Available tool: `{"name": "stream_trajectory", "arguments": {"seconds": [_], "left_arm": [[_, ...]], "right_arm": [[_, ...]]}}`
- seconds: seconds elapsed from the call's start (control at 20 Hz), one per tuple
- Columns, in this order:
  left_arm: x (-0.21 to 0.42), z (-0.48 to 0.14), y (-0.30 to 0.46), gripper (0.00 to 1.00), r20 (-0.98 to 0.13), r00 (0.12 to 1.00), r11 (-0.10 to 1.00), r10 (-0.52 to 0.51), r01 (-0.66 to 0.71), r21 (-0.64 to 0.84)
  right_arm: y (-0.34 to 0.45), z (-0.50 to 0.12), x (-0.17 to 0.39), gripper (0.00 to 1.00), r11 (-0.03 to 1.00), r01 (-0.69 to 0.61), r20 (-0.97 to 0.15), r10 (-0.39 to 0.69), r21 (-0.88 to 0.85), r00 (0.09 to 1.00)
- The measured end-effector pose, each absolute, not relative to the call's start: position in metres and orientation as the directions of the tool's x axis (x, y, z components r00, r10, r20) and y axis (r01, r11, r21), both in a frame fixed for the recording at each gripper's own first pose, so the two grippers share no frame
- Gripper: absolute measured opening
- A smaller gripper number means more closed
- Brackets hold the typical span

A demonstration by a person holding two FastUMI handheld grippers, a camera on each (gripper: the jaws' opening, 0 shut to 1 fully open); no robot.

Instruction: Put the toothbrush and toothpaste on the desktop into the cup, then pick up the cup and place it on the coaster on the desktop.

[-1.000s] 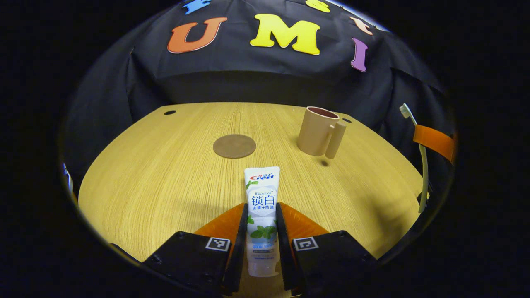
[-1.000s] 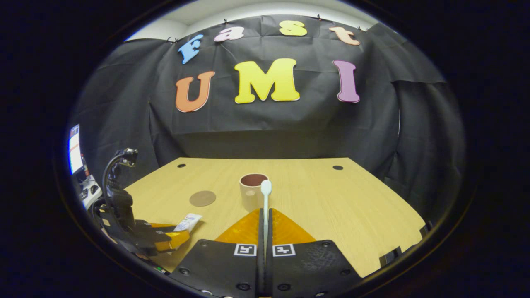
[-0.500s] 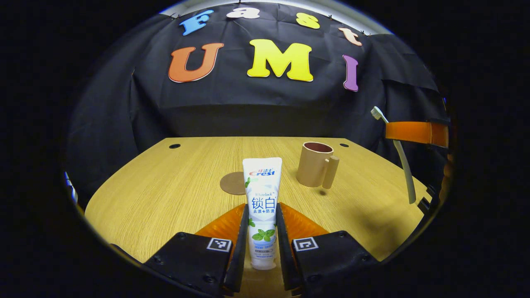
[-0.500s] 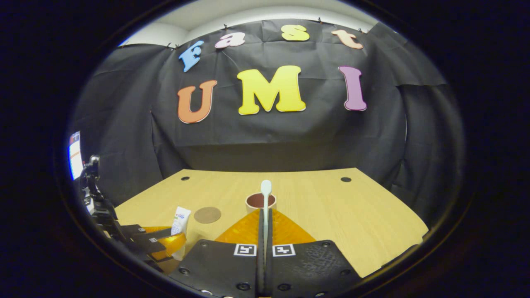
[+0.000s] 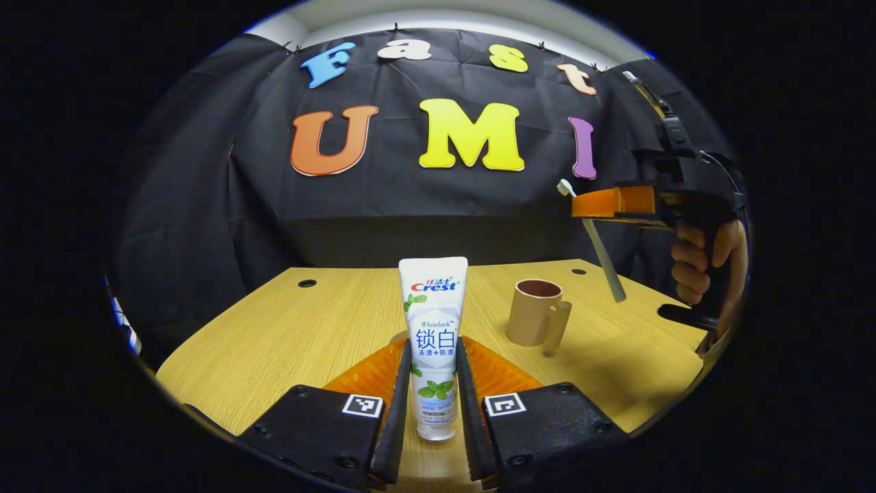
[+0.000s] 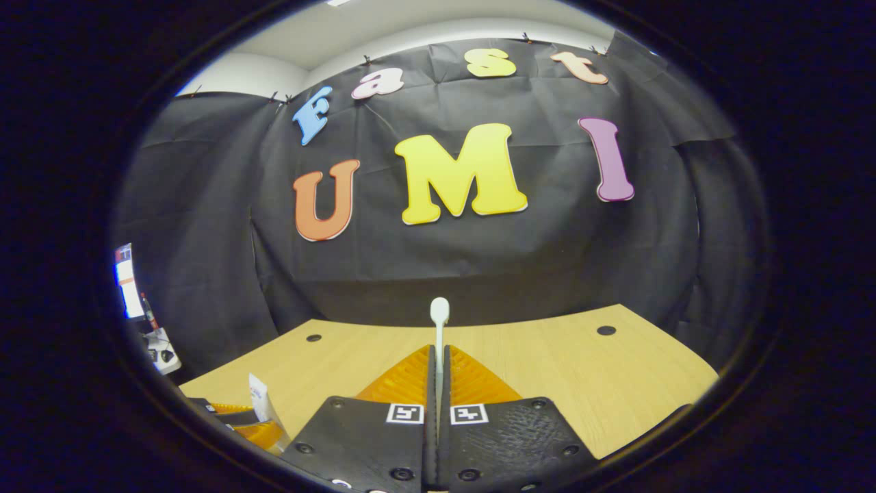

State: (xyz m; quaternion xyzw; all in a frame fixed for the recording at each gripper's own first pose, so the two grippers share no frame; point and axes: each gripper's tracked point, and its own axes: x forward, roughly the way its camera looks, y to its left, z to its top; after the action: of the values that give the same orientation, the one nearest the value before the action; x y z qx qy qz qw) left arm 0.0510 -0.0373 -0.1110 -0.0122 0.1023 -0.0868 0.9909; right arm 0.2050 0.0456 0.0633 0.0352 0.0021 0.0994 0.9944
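Two things are in my grip and neither is in the cup yet. My left gripper pinches the toothpaste at bottom centre of the left gripper view, both fingers pressed on the lower part of the tube, which stands upright with its flat crimped end on top. My right gripper is pressed together on the toothbrush, whose head stands above the fingertips at centre of the right gripper view. In the left gripper view that same gripper sits at the right, held by a hand, with the brush handle slanting down and to the right, its lower end above and right of the cup.

That cup stands on the desktop, right of centre in the left gripper view, its handle toward me. A sliver of what I take for the coaster peeks out just left of the tube.

I judge the toothbrush goes in first. To do it well I would bring the handle's low end over the cup's mouth, lower it inside the rim, and only then let go, so it leans on the wall and does not tip the cup. My left gripper should keep the tube clear until the right has pulled away.
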Motion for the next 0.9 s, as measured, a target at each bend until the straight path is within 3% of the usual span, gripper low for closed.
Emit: {"name": "stream_trajectory", "arguments": {"seconds": [0.05,0.35,0.9], "left_arm": [[0.052,-0.114,-0.038,0.4,-0.215,0.959,0.982,-0.186,0.179,-0.052],[0.059,-0.107,-0.031,0.4,-0.209,0.96,0.983,-0.185,0.177,-0.057],[0.067,-0.105,-0.043,0.4,-0.204,0.958,0.979,-0.202,0.194,-0.059]], "right_arm": [[0.047,0.064,0.216,0.0,0.976,-0.206,0.006,0.206,0.075,0.979],[0.052,0.067,0.266,0.0,0.961,-0.255,0.074,0.248,0.111,0.966],[0.05,0.03,0.308,0.02,0.978,-0.209,0.003,0.209,0.022,0.978]]}}
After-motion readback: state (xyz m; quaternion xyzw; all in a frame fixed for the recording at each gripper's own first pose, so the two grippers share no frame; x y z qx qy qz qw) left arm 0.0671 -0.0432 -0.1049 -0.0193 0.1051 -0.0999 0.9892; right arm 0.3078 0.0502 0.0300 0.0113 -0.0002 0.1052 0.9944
